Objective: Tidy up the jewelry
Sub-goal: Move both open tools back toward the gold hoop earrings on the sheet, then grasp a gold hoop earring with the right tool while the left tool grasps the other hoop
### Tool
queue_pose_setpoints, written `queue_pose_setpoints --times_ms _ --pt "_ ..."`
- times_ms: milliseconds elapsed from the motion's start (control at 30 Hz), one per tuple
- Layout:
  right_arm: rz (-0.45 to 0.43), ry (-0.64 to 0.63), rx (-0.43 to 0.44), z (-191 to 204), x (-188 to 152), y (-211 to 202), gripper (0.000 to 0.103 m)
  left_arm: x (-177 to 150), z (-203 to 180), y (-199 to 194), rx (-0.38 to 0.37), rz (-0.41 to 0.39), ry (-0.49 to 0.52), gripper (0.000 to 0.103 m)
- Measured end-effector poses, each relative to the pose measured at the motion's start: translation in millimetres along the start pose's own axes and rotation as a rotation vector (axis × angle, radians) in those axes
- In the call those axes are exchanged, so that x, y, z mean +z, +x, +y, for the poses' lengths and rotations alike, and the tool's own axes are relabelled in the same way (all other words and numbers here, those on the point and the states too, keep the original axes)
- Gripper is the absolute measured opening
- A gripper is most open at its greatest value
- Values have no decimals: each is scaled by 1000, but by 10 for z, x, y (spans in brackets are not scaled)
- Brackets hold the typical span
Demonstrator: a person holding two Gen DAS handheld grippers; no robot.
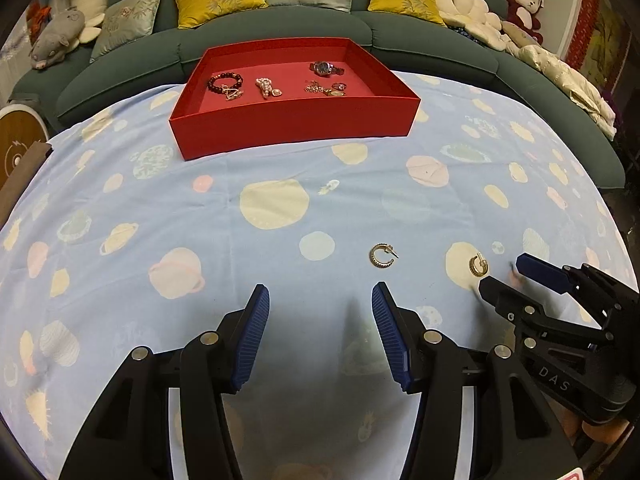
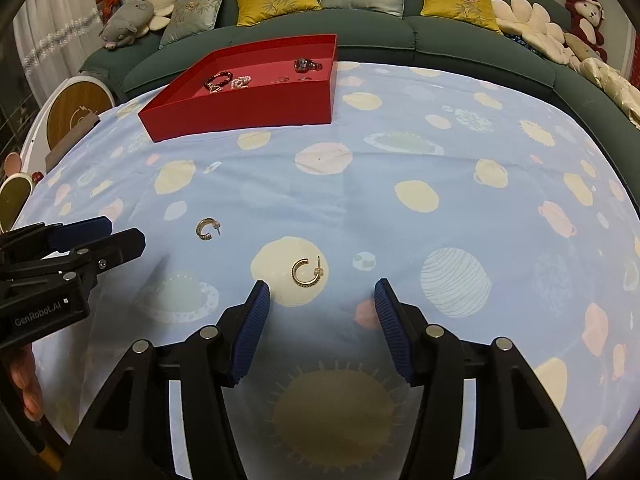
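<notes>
Two gold hoop earrings lie on the planet-print cloth. One earring (image 1: 383, 255) (image 2: 207, 228) lies just ahead of my open, empty left gripper (image 1: 320, 300) (image 2: 126, 232). The other earring (image 2: 306, 272) (image 1: 478, 265) lies just ahead of my open, empty right gripper (image 2: 322, 294) (image 1: 502, 276), between the lines of its fingers. A red tray (image 1: 294, 128) (image 2: 248, 118) at the far side holds a dark bead bracelet (image 1: 225, 82), a pearl piece (image 1: 267, 87), a watch (image 1: 326, 68), a ring and gold pieces.
The table is covered by a light blue cloth (image 1: 160, 200) with planet prints. A green sofa (image 1: 400, 36) with yellow and grey cushions and plush toys curves behind it. A round white and wood object (image 2: 76, 108) stands at the left edge.
</notes>
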State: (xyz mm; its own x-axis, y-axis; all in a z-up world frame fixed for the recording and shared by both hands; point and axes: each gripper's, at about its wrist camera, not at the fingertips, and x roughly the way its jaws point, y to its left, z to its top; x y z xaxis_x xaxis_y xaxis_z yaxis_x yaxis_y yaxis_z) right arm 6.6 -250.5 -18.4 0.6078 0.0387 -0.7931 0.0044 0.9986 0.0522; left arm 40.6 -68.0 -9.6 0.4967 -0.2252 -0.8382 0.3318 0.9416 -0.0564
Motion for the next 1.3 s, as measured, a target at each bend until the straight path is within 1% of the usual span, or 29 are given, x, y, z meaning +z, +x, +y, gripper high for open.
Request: queue_pose_setpoints --times_ms 133,200,300,367,400,433,533,633,900,1067,1233,1267,1300 --pt "-4 -4 -8 0 28 74 47 -13 55 78 4 15 0 52" --pt "-1 -3 -8 -8 37 124 44 -10 80 116 0 22 -3 52" --pt "-7 -17 -15 19 40 152 43 0 88 141 -4 16 -4 52" --pt "-13 -40 -26 62 44 159 39 16 72 148 -11 9 -4 52" --pt "-16 -47 -24 77 43 160 35 23 60 149 -22 5 -2 52" --pt "-16 -47 -18 83 47 160 34 39 41 152 -25 2 1 52" --pt "-16 -49 -13 84 54 159 22 57 -28 156 -39 -7 18 52" --pt "-13 -40 -6 56 49 155 18 67 -97 182 -43 -7 35 52" --pt "-8 -19 18 -10 12 123 18 156 -280 287 -39 -17 72 52" --pt "-3 -10 29 -40 -6 104 18 175 -397 432 -37 -10 104 52" --pt "-3 -6 39 -64 -17 91 18 117 -443 430 -21 -43 161 51" --pt "-3 -5 41 -70 -21 89 18 108 -445 428 -17 -51 167 45" --pt "-2 -5 42 -75 -20 89 18 104 -448 423 -18 -59 170 36"
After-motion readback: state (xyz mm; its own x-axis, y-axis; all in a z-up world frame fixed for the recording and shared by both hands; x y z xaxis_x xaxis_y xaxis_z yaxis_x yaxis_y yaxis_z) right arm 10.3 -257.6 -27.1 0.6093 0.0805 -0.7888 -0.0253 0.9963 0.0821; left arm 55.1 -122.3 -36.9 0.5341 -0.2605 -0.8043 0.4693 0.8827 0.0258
